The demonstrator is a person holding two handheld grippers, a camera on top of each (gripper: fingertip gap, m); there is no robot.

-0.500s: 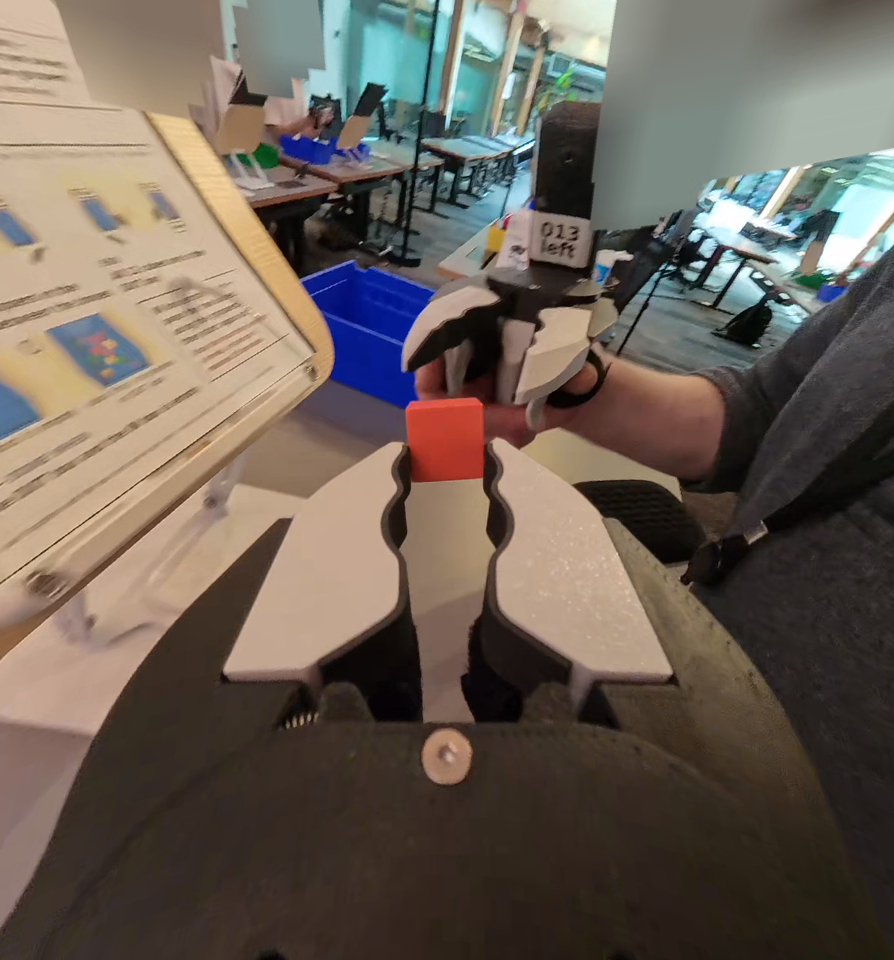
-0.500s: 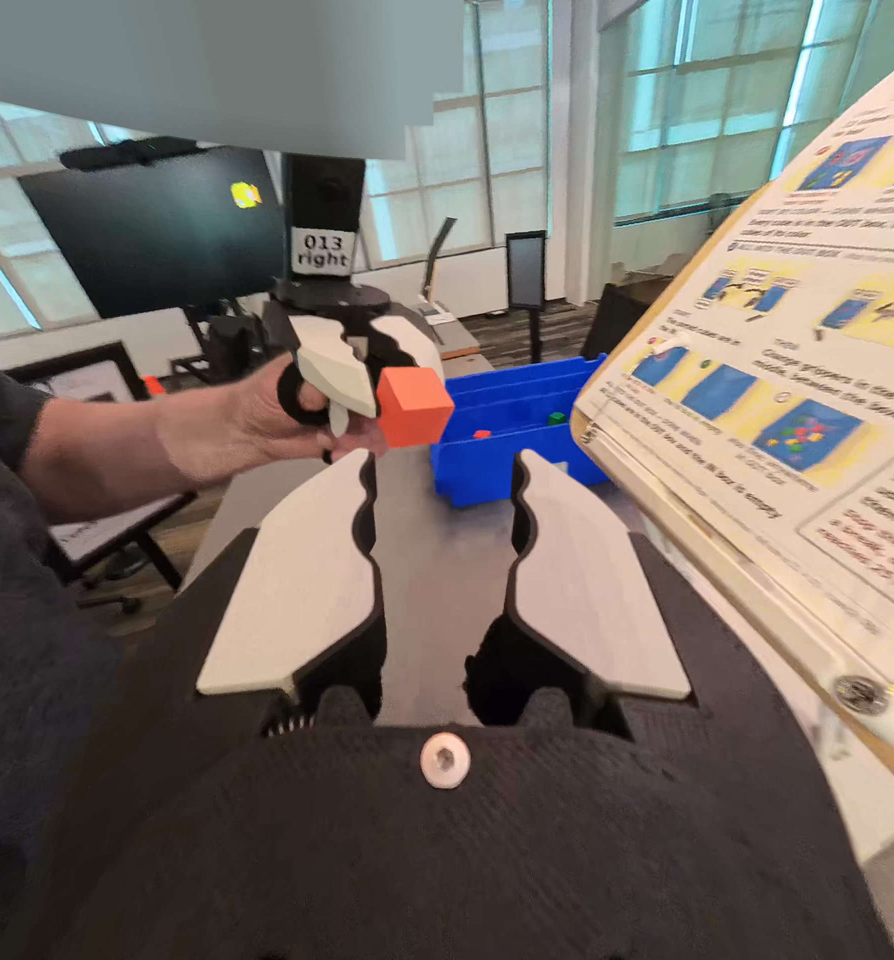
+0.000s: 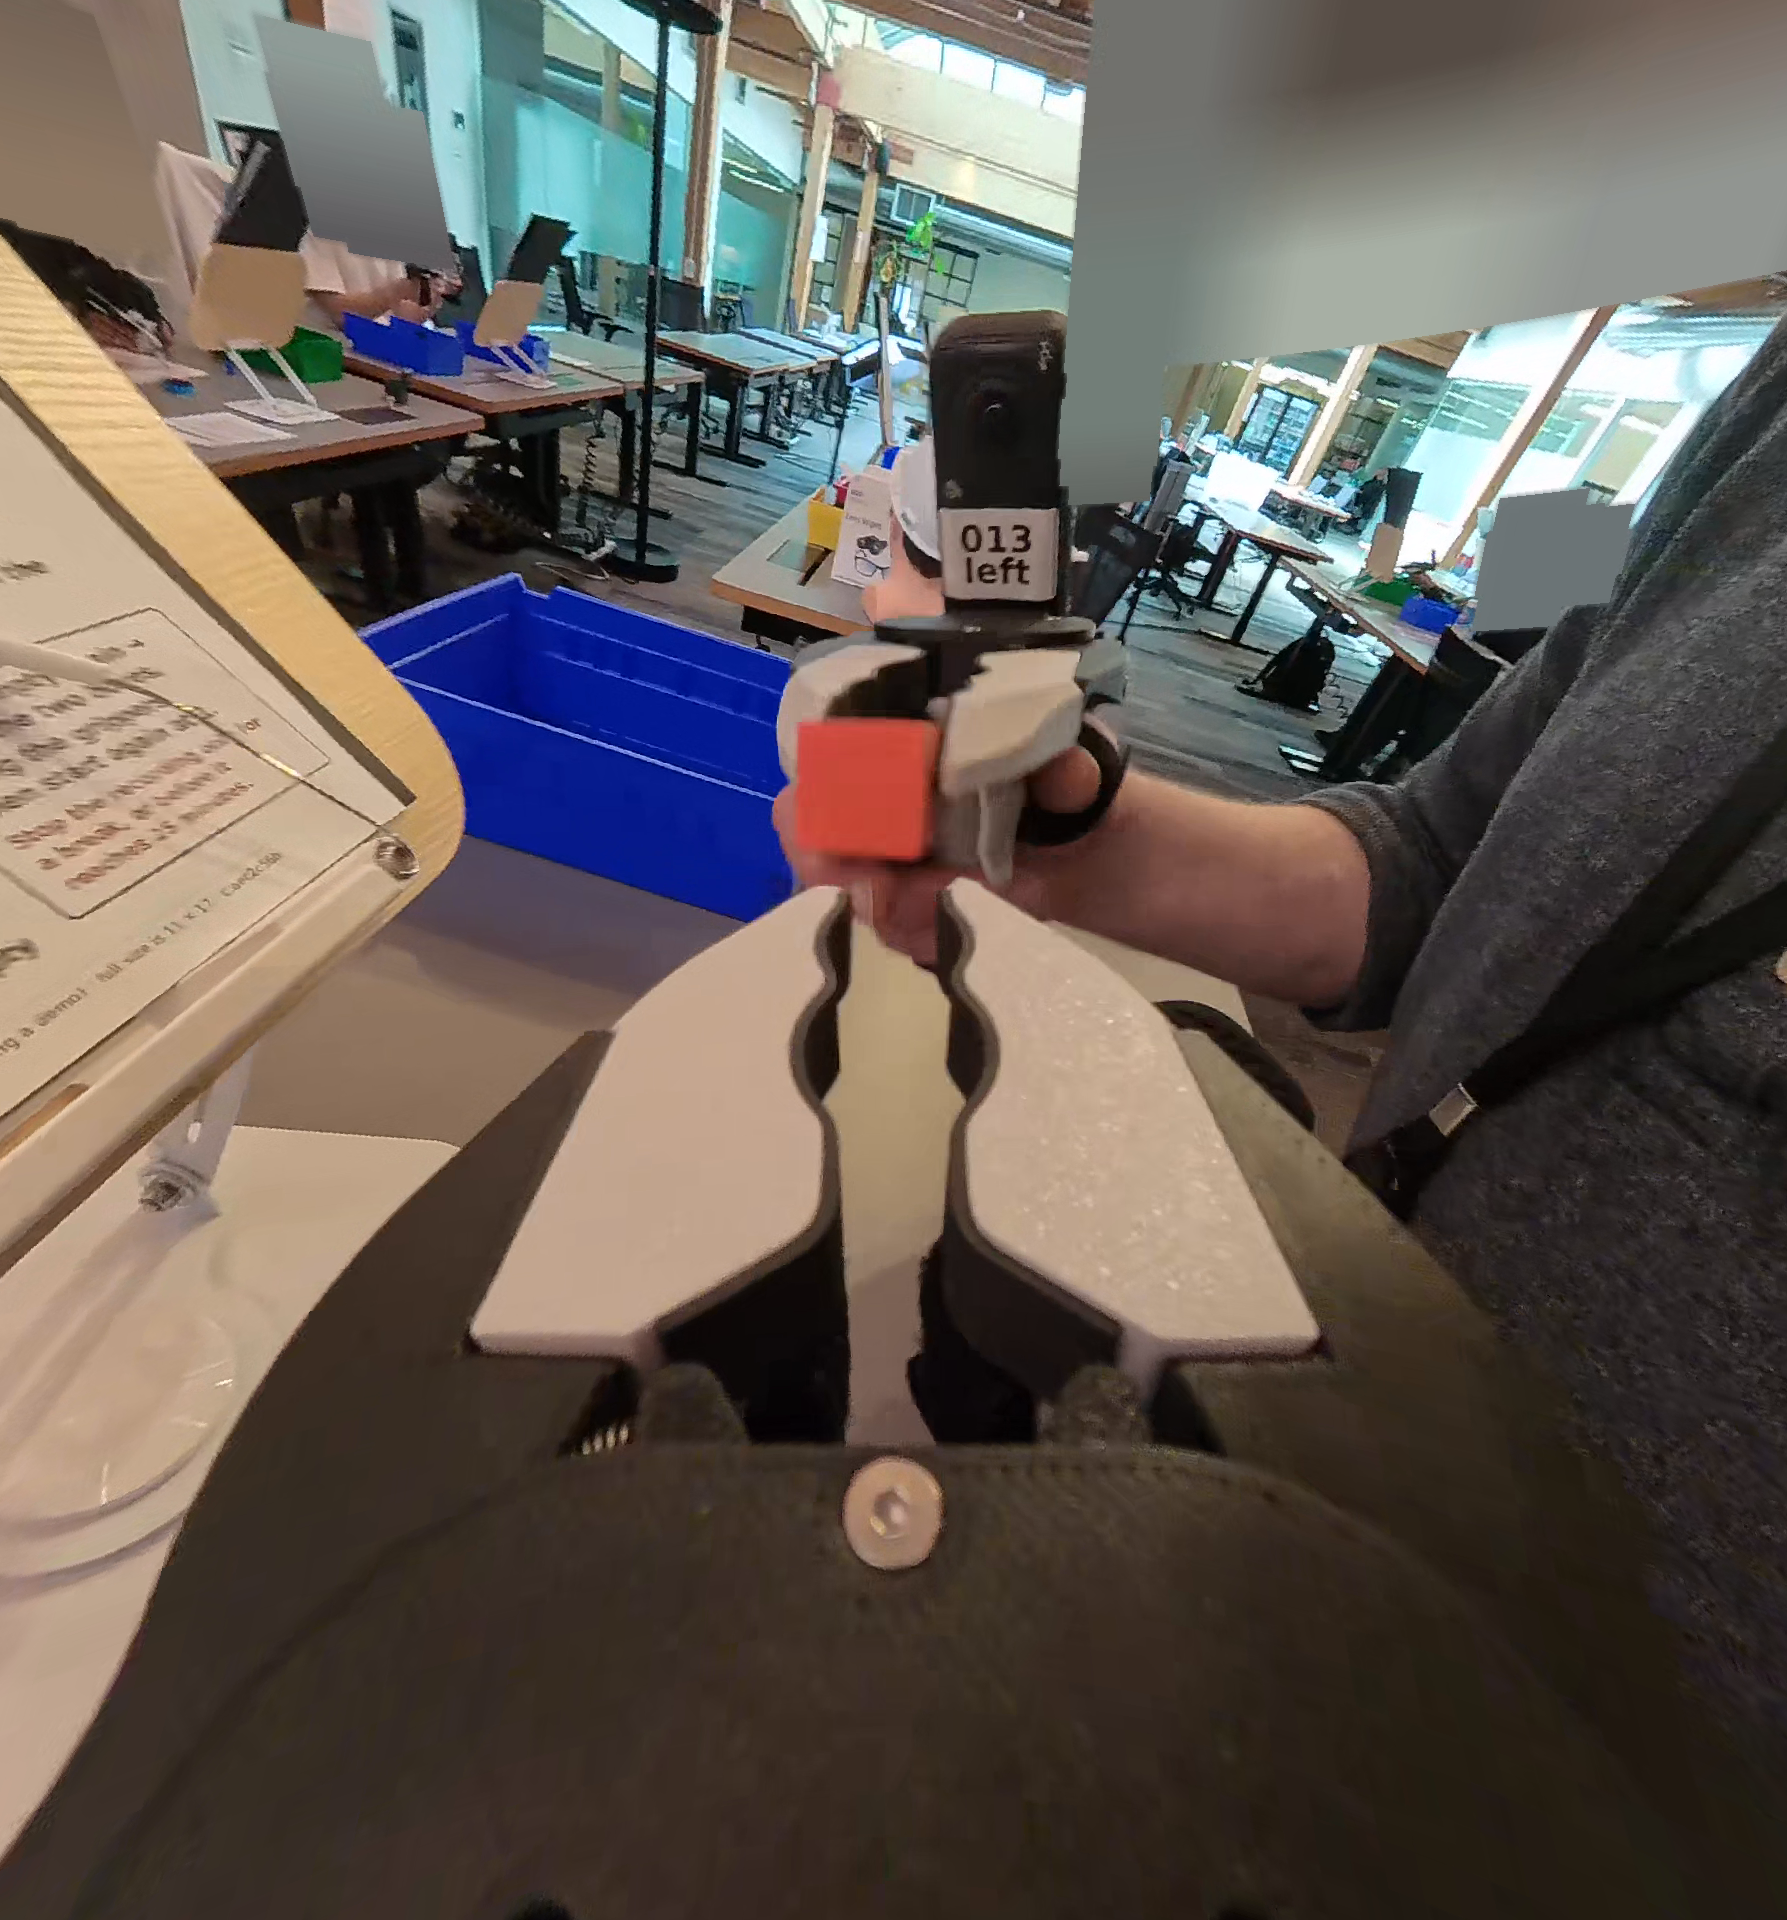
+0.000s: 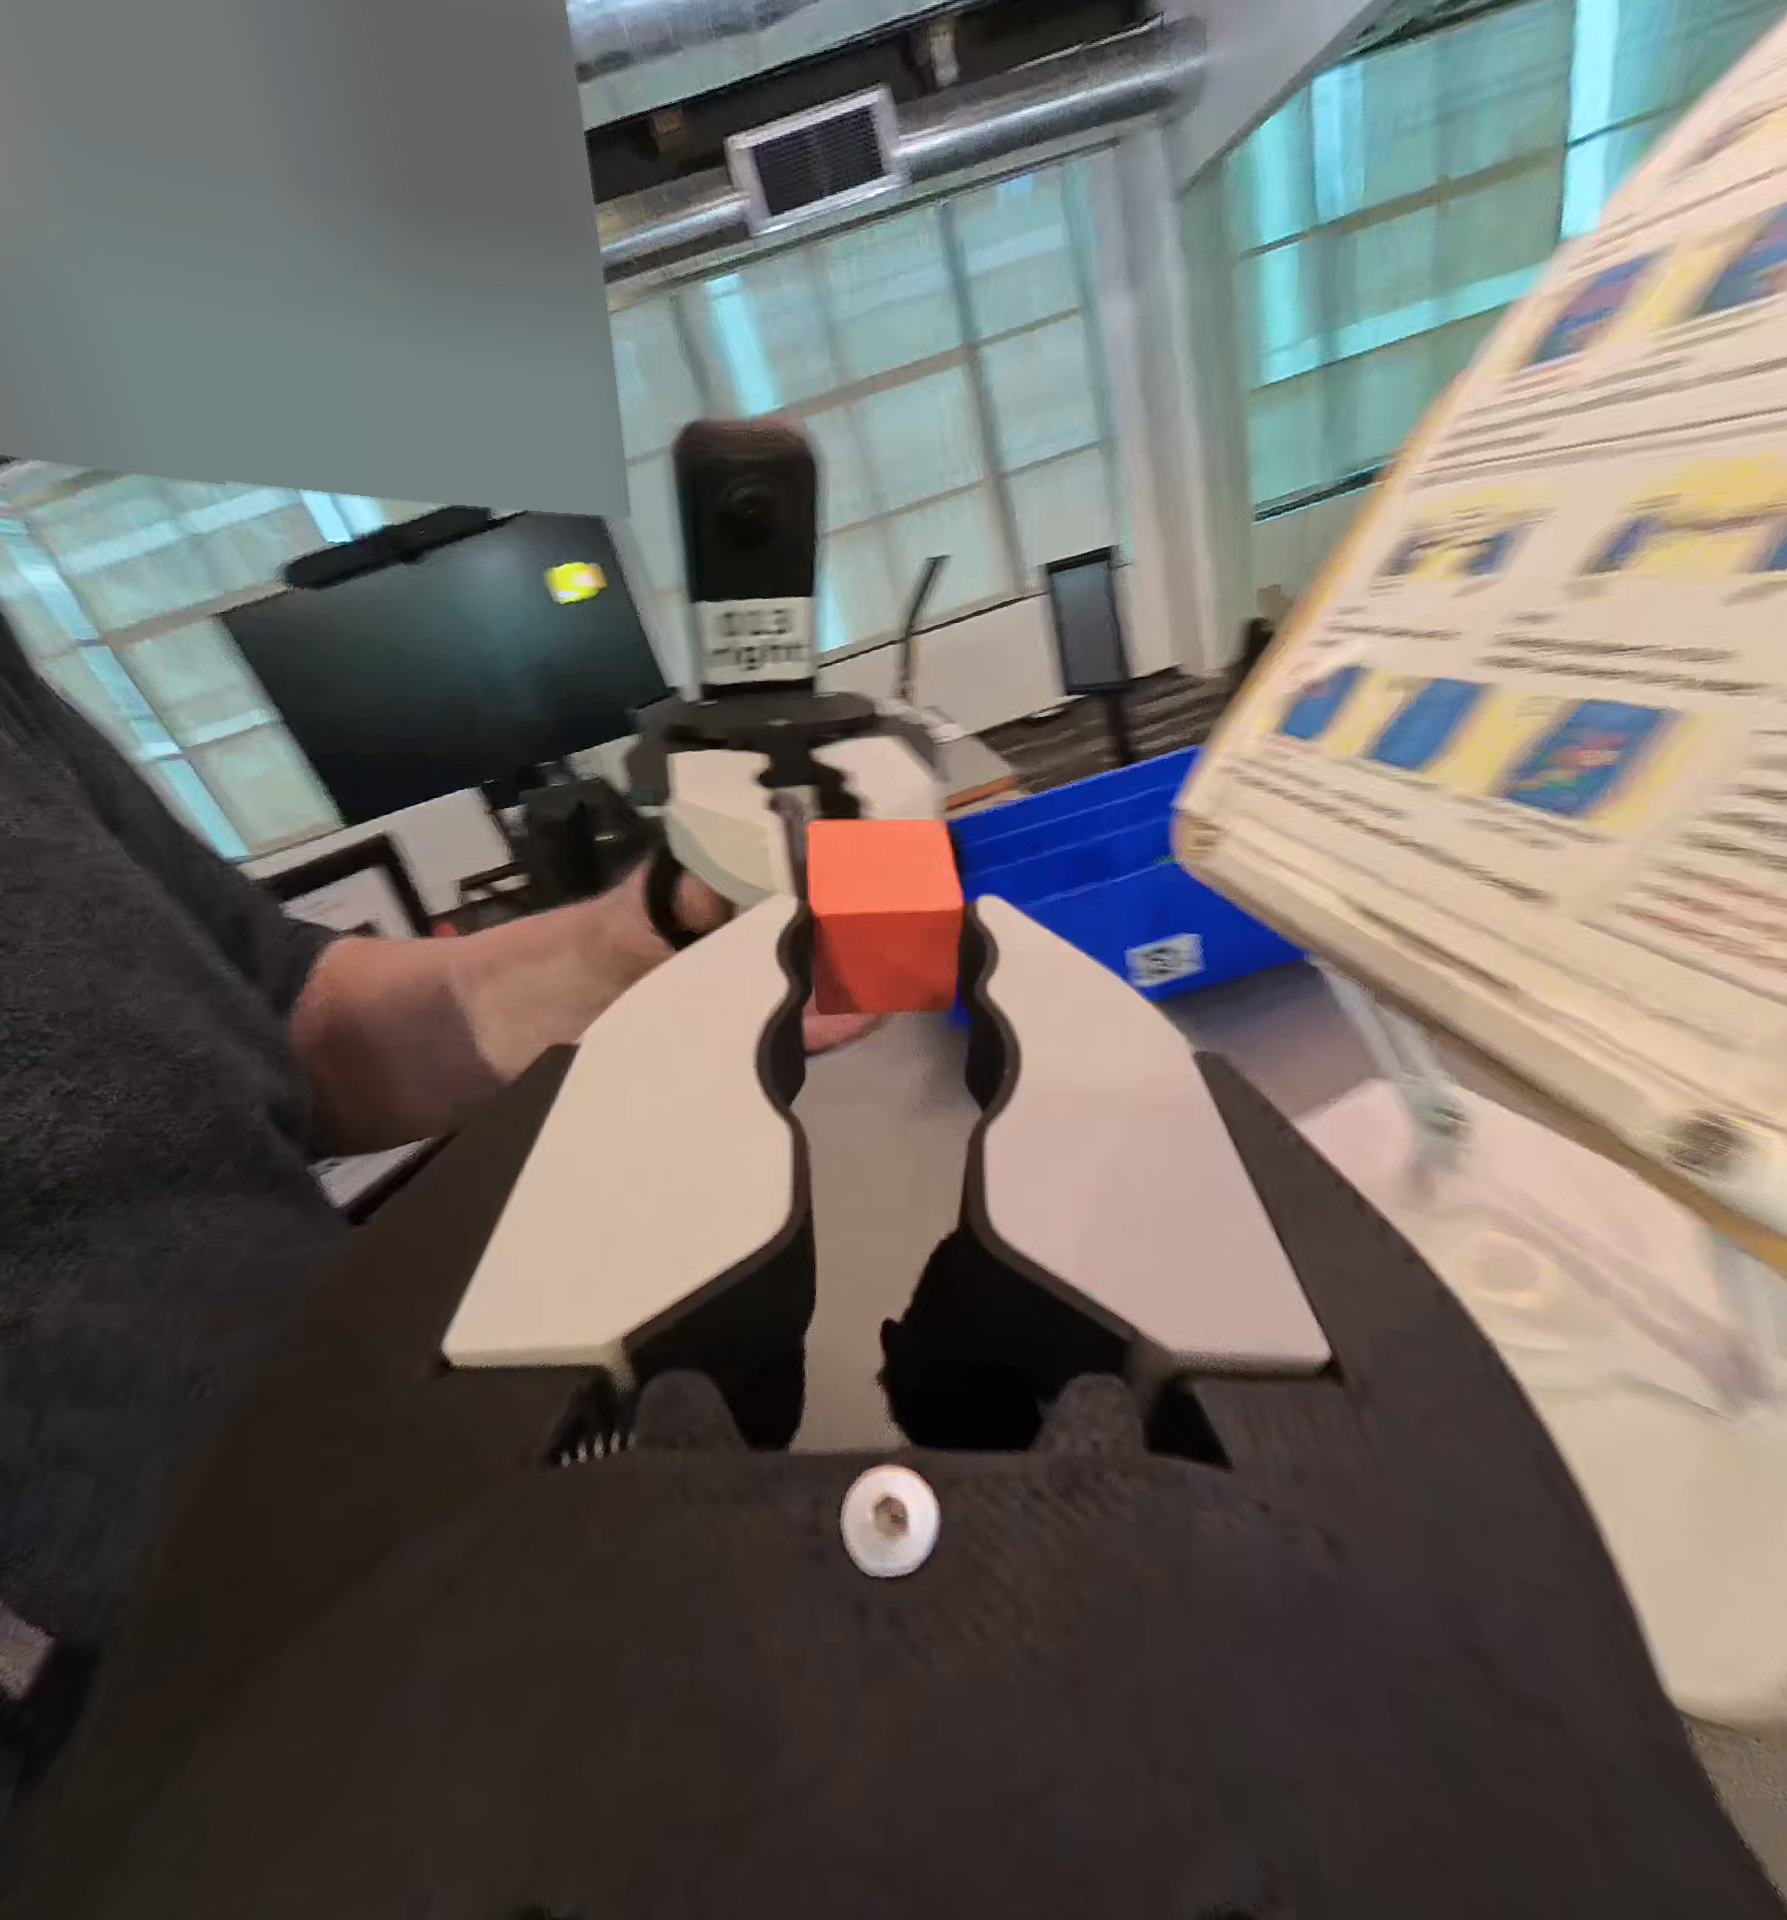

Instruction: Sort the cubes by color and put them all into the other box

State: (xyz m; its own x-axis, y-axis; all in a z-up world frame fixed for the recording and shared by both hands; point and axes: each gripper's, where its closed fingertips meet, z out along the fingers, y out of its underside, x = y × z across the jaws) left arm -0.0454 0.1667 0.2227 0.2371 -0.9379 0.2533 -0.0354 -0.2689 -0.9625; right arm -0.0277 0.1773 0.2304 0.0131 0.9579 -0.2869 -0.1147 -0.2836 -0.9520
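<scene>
1. Right gripper (image 4: 884, 925): narrow spread, pads pressed on the two side faces of an orange cube (image 4: 884, 914). The grip is only at the fingertips, and the cube sticks out beyond them.
2. Left gripper (image 3: 894, 914): fingers close together with a thin slit between them, nothing in it.
3. The cube is in the air above the grey table (image 3: 556, 966), between the two grippers, and in no box yet. A blue box (image 4: 1076, 883) sits far right of it.
4. Risk: the tip-only hold looks shallow. A twist or quick swing could pivot the cube out, and it would drop on the table short of the box.
5. Risk: the grippers face each other at close range, so a forward nudge by the left could knock the cube loose.
6. Risk: the instruction board (image 4: 1543, 727) overhangs the near right. A high path to the box could clip it.
7. Left wrist view only: the cube (image 3: 858, 790) face-on, the hand (image 3: 1076, 873) on the right gripper's handle, a blue box (image 3: 577, 748) far left whose interior shows no cubes from here.
8. Right wrist view only: both pads against the cube, plus a label on the box's wall. Whether both views show the same box, cannot tell.
</scene>
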